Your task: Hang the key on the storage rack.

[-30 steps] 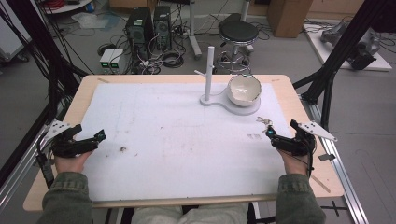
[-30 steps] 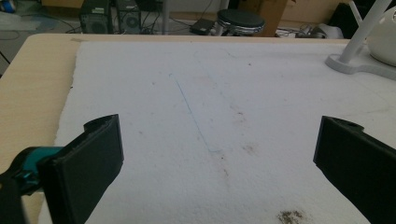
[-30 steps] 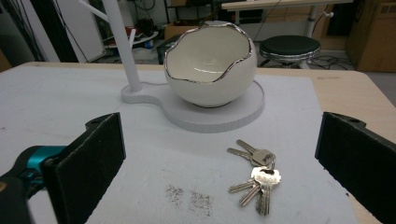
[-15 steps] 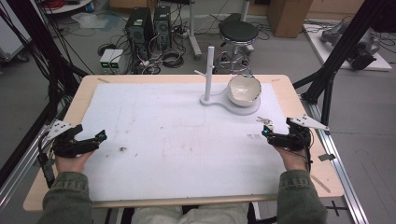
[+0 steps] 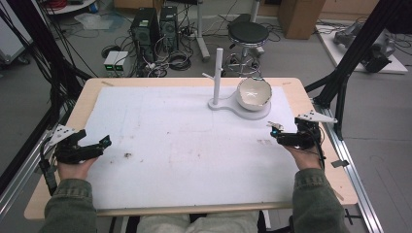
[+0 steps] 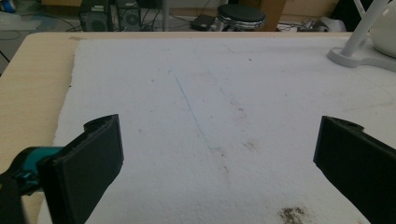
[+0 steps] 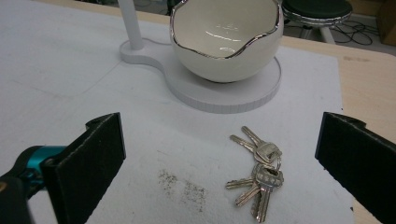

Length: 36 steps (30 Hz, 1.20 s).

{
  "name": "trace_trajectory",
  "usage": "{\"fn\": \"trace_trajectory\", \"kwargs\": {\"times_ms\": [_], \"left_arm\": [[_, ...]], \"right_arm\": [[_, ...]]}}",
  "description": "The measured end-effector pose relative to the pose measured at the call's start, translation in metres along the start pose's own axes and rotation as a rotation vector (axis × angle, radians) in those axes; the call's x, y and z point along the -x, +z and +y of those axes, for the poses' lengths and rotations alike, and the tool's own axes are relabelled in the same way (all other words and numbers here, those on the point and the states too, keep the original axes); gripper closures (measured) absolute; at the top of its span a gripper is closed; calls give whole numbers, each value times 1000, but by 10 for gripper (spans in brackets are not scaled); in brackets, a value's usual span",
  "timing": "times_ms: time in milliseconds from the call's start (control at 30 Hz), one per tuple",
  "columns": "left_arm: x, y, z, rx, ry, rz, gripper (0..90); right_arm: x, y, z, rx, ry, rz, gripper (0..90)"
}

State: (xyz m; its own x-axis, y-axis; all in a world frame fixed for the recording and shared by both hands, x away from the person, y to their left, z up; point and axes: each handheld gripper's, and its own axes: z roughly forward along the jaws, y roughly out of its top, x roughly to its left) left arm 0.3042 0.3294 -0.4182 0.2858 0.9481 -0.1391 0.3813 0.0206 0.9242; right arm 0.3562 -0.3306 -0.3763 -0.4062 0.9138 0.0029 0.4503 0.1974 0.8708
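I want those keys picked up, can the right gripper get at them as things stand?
Probably yes: the right gripper is open, and the keys lie flat on the mat between its jaws, apart from the bowl.

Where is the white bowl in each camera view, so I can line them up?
High view: the bowl sits at the far right of the table, on the round base.
Left gripper view: a sliver of it is at the top right corner.
Right gripper view: top centre, beyond the keys.
Shared landmark: the white post stands just left of it.
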Motion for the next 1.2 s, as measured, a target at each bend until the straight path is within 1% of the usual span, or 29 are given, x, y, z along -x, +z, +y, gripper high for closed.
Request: {"fn": "trace_trajectory", "kwargs": {"times_ms": [100,200,267,333,400,433,500,533,567,600,633,767,933,1033,1133,1200], "left_arm": [[1,0,0,0,0,0,20],[1,1,0,-3,5,1,20],[1,1,0,-7,4,0,20],[1,2,0,-20,12,0,20],[2,2,0,-21,13,0,20],[2,2,0,-20,13,-1,20],[2,2,0,-19,16,-2,20],[2,2,0,-20,14,-1,20],[2,2,0,-20,14,-1,20],[2,2,0,-19,13,-2,20],[2,2,0,-19,13,-1,20],[2,2,0,-16,14,-3,20],[2,2,0,-16,12,-5,20],[2,2,0,-18,14,-5,20],[2,2,0,-17,13,-4,20],[2,2,0,-14,10,-2,20]], "right_arm": [[0,3,5,-17,-22,-6,6],[0,7,11,-49,-53,-19,6],[1,10,14,-64,-55,-21,6],[2,12,17,-85,-60,-24,6],[3,15,19,-97,-60,-25,6],[4,16,20,-102,-67,-24,6],[4,17,21,-108,-68,-24,6],[6,20,22,-123,-72,-25,6],[6,20,22,-123,-72,-25,6],[8,22,24,-137,-67,-24,6],[8,22,24,-137,-67,-24,6],[13,28,29,-165,-70,-26,6],[17,32,34,-179,-69,-27,6],[21,35,36,-192,-59,-25,6],[25,38,38,-208,-59,-26,6],[25,39,41,-215,-67,-27,6]]}}
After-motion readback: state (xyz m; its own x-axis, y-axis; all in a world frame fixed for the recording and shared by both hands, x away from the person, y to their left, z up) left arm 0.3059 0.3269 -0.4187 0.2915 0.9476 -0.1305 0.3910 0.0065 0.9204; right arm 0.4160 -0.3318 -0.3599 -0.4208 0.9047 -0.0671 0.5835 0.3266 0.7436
